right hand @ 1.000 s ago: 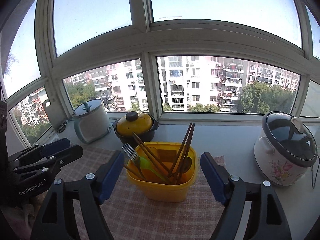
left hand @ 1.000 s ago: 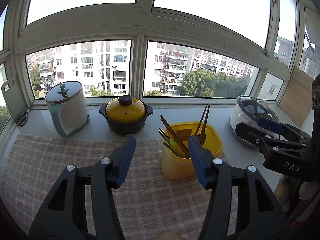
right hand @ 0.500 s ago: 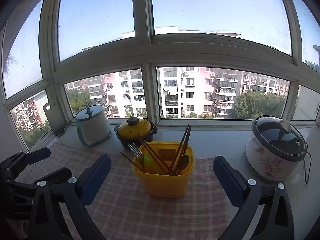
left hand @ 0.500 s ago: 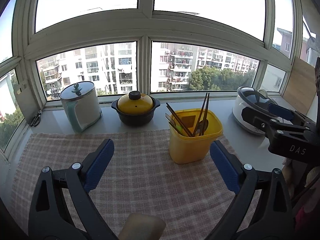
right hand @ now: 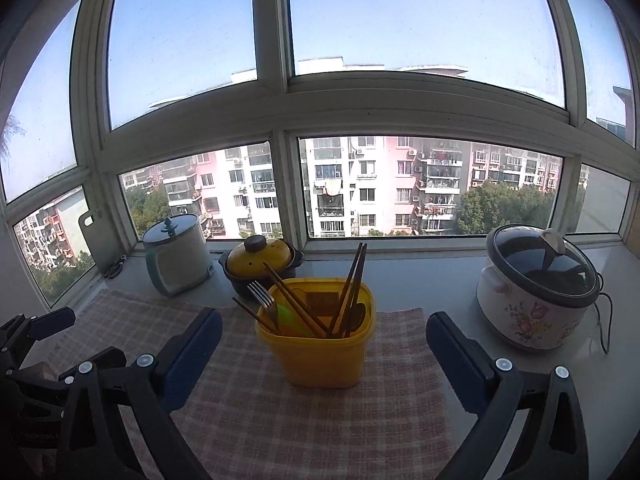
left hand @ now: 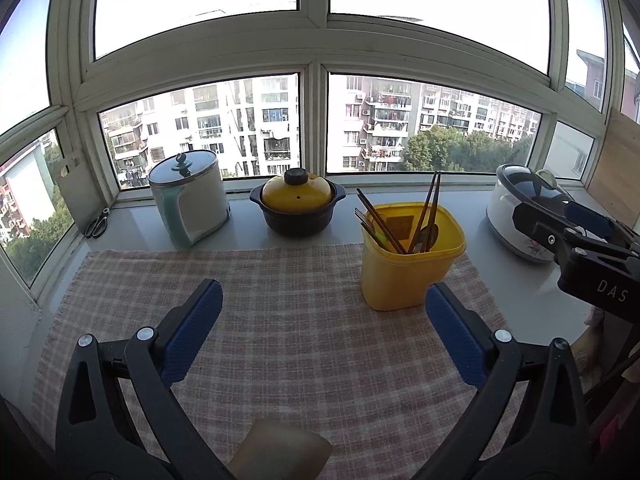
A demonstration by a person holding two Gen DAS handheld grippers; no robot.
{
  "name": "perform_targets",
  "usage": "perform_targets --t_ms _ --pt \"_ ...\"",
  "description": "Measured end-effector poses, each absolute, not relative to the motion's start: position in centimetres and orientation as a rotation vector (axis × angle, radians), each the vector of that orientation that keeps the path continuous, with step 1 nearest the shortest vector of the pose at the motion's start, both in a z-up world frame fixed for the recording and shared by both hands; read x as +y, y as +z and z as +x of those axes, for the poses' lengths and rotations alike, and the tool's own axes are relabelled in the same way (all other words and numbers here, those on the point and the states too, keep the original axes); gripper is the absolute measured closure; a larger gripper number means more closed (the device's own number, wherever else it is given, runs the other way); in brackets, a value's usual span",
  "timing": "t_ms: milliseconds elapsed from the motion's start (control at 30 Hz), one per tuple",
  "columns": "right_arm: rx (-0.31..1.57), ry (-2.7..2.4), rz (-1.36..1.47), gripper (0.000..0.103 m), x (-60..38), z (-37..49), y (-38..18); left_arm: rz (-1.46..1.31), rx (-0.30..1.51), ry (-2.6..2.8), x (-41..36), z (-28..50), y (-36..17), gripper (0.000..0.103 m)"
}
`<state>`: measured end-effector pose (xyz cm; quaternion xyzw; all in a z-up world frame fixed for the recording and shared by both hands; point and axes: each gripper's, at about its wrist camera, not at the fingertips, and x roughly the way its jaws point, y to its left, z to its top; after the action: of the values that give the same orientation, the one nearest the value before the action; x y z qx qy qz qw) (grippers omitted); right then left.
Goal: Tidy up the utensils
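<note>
A yellow plastic holder (left hand: 408, 264) stands on the checked cloth (left hand: 280, 300), right of centre; it also shows in the right wrist view (right hand: 320, 344). In it stand dark chopsticks (right hand: 352, 288), a fork (right hand: 260, 294), a green utensil (right hand: 290, 316) and a dark spoon (right hand: 356, 316). My left gripper (left hand: 322, 322) is open and empty, held back from the holder above the cloth. My right gripper (right hand: 324, 350) is open and empty, with the holder seen between its fingers but farther away. The right gripper also shows at the right edge of the left wrist view (left hand: 580, 236).
On the sill behind stand a white and teal pot with a lid (left hand: 188, 200), a yellow-lidded black casserole (left hand: 298, 202) and a flowered rice cooker (right hand: 536, 288). Scissors (left hand: 96, 222) and a cutting board (left hand: 78, 188) lie at the far left. A wooden board (left hand: 616, 168) leans at right.
Both grippers have opened wide and drawn back from the yellow holder, which now looks smaller and farther away. The utensils stay in the holder.
</note>
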<state>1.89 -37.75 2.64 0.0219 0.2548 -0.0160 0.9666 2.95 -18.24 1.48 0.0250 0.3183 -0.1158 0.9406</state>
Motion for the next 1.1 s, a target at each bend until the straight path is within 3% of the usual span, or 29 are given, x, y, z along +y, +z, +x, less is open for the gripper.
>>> perform_targets --t_ms 1100 --pt "0.546 -0.028 0.06 0.0 -37.52 1.6 1.74 0.077 0.674 -0.174 -18.18 2.81 1.31 0.0"
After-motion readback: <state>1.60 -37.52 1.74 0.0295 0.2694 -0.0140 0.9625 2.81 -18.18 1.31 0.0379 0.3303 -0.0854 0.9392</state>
